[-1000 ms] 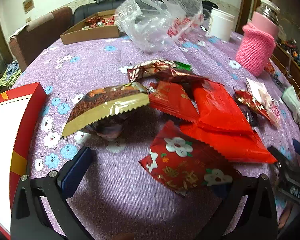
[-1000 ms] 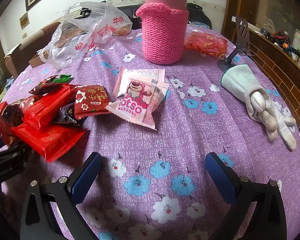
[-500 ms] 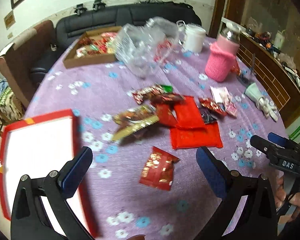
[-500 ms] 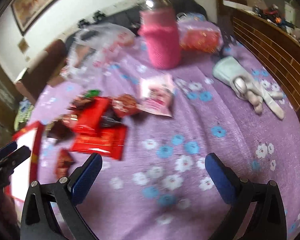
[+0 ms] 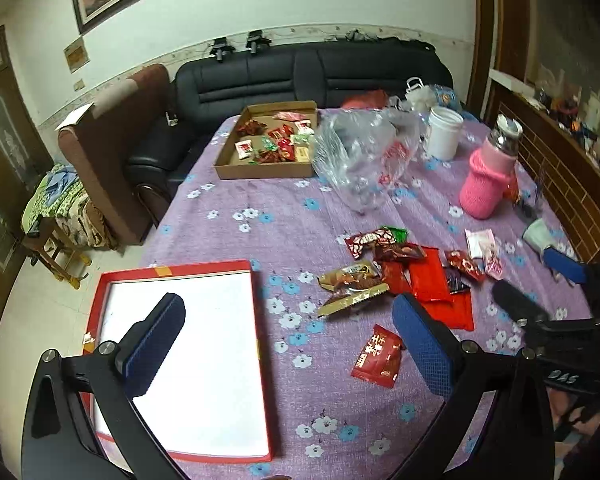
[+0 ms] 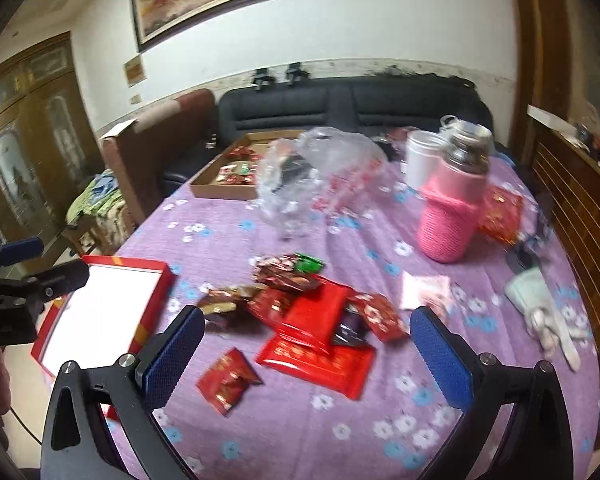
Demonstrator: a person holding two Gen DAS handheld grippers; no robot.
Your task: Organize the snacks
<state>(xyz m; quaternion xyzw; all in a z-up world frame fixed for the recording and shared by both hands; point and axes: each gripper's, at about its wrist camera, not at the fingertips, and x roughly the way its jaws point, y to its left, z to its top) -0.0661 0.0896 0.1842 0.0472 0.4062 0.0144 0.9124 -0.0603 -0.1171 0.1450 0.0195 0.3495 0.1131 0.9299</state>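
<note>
A heap of snack packets (image 5: 414, 276) (image 6: 320, 312), mostly red with one gold-edged brown one (image 5: 350, 286), lies on the purple flowered tablecloth. One small red packet (image 5: 378, 356) (image 6: 228, 376) lies apart, nearer me. A red box with a white inside (image 5: 180, 356) (image 6: 100, 308) sits at the table's left edge. My left gripper (image 5: 288, 340) hangs open high above the box and the lone packet, holding nothing. My right gripper (image 6: 304, 354) is open above the heap, also with nothing in it.
At the far side stand a cardboard tray of snacks (image 5: 272, 144), a crumpled clear plastic bag (image 5: 360, 156), a white cup (image 5: 444, 132) and a flask in a pink knitted sleeve (image 5: 488, 180). A white glove (image 6: 548, 312) lies at the right. Beyond are a black sofa (image 5: 312, 76) and a brown chair (image 5: 112, 152).
Both grippers have risen and pulled back far from the tabletop, so the whole table now shows. One small red packet now lies apart from the heap. Both stay open.
</note>
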